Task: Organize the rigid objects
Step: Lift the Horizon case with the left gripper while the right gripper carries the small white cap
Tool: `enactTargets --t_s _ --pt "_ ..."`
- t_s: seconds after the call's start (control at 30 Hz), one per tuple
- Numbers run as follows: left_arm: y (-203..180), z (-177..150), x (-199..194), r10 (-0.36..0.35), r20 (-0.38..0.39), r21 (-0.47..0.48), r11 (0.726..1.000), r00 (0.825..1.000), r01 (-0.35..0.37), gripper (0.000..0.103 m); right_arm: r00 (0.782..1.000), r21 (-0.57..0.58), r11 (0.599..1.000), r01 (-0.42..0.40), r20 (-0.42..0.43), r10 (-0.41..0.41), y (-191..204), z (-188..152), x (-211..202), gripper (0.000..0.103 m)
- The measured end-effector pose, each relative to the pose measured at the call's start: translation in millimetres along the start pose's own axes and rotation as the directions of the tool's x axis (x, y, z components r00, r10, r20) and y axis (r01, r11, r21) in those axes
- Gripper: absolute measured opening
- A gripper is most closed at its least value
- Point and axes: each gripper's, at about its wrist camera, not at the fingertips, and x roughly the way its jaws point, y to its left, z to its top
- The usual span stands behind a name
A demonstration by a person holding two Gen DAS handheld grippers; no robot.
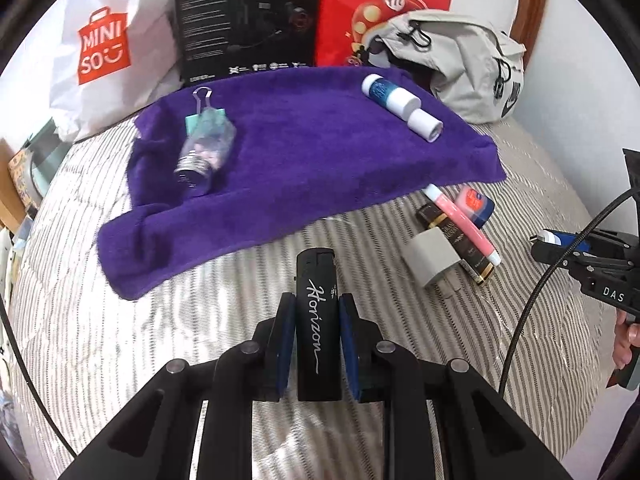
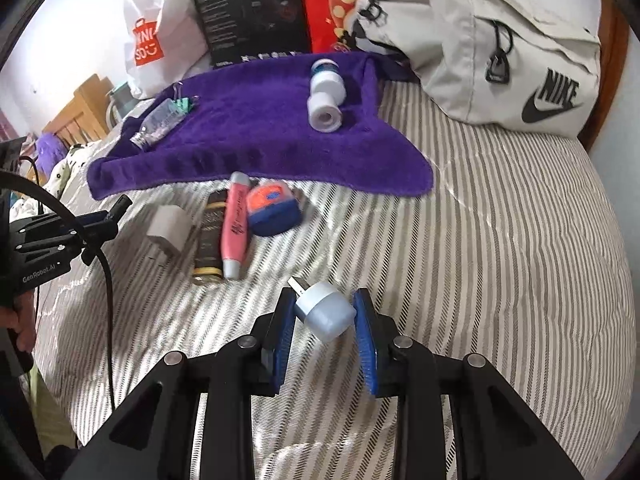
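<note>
Though unseen leftward, Nike logo (image 2: 554, 98).

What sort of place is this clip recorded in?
Most likely a bedroom: the work surface is a bed with a striped quilt, a wooden bed frame shows behind it, and a Nike bag lies on top.

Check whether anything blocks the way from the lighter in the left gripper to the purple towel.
Nothing visible does. The left gripper holds the black lighter above bare striped bedding, and the purple towel lies just ahead. The clipped bottle and white tube sit on the towel's sides, leaving its middle open.
</note>
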Motion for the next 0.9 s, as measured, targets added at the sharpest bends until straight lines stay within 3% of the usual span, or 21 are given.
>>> enactTargets --t_s 0.5,0.9 --pt "30.2 10.0 -16.3 0.011 0.021 -0.036 0.999 1.0 -0.011 0.021 0.998 -0.039 0.997 -0.06 0.024 0.061 23.0 31.0 -6.6 0.03" --pt "49.7 47.8 -18.5 0.036 0.045 -0.052 0.998 0.998 -0.034 0.021 0.992 -0.047 0.993 -0.109 0.053 0.111 23.3 71.6 -4.9 0.03"
